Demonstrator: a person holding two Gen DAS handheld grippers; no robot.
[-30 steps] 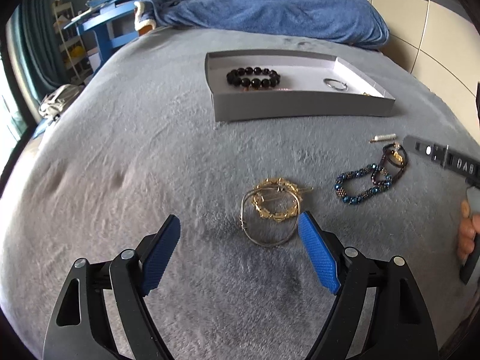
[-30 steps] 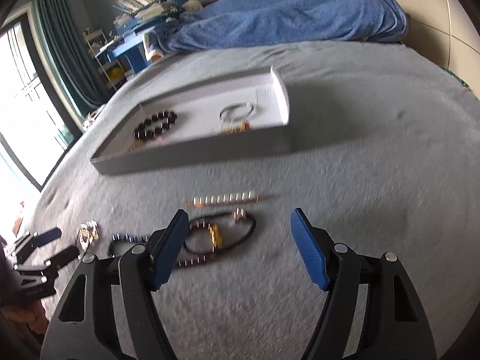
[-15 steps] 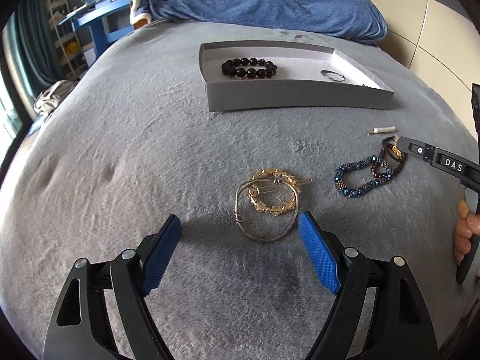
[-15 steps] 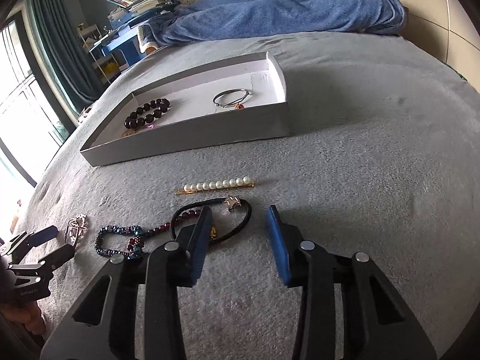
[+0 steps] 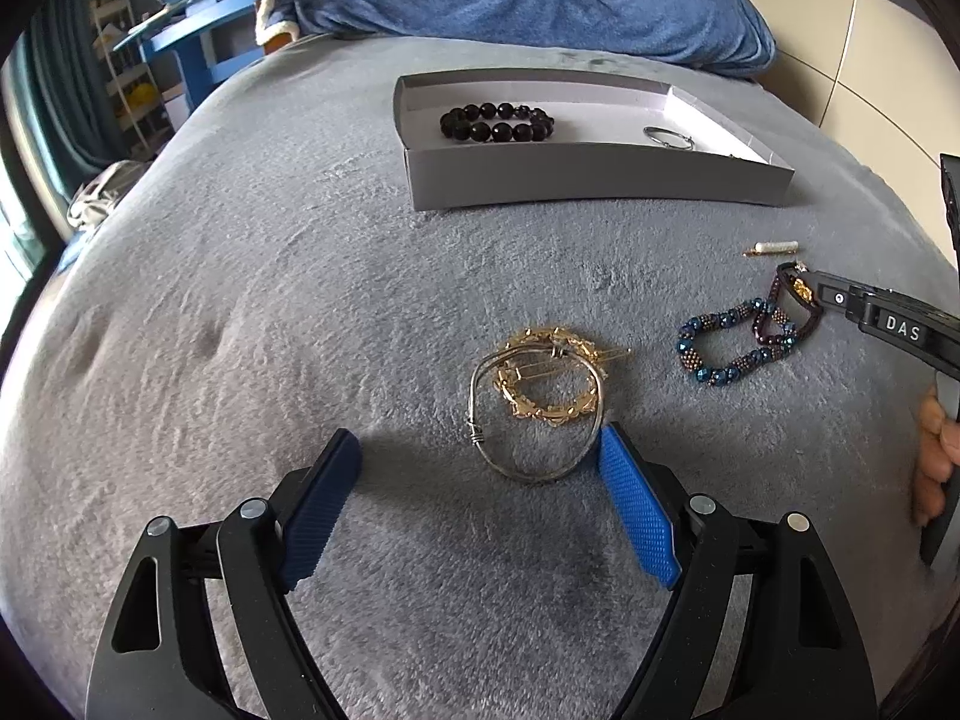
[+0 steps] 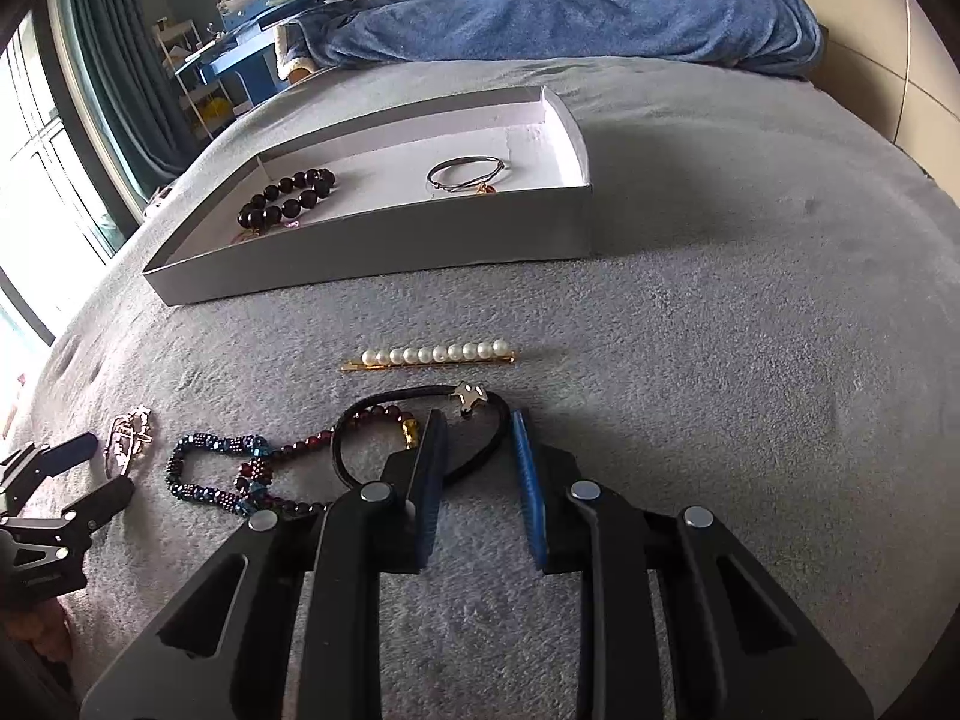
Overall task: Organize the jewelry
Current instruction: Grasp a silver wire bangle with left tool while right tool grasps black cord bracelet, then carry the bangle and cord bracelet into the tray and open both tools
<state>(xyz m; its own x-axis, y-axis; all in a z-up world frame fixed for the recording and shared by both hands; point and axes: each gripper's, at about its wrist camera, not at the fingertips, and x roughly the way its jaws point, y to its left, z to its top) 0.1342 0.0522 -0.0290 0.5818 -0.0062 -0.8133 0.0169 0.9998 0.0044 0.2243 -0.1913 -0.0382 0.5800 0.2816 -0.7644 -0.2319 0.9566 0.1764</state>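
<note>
My right gripper [image 6: 478, 420] is closing around the right side of a black cord bracelet [image 6: 360, 414] with a silver charm; the cord lies between the pads and a gap still shows. A pearl hair pin [image 6: 438, 354] lies just beyond it. A blue bead bracelet [image 6: 210, 468] and a dark red one [image 6: 300, 441] lie to its left. My left gripper [image 5: 477, 438] stands open low over a silver bangle [image 5: 528, 468] and a gold wreath clip [image 5: 552, 378]. The grey tray [image 5: 600, 180] behind holds a black bead bracelet [image 5: 495, 123] and a thin silver bangle [image 5: 668, 138].
Everything lies on a grey plush blanket [image 5: 240, 330] on a bed. A blue blanket [image 5: 540, 6] is heaped at the far end. A blue desk with books [image 5: 198, 42] stands at the back left. A person's fingers [image 5: 933, 468] show at the right edge.
The right gripper's jaws have narrowed from wide open to a small gap around the black cord. The left gripper has stayed open over the gold clip and silver bangle.
</note>
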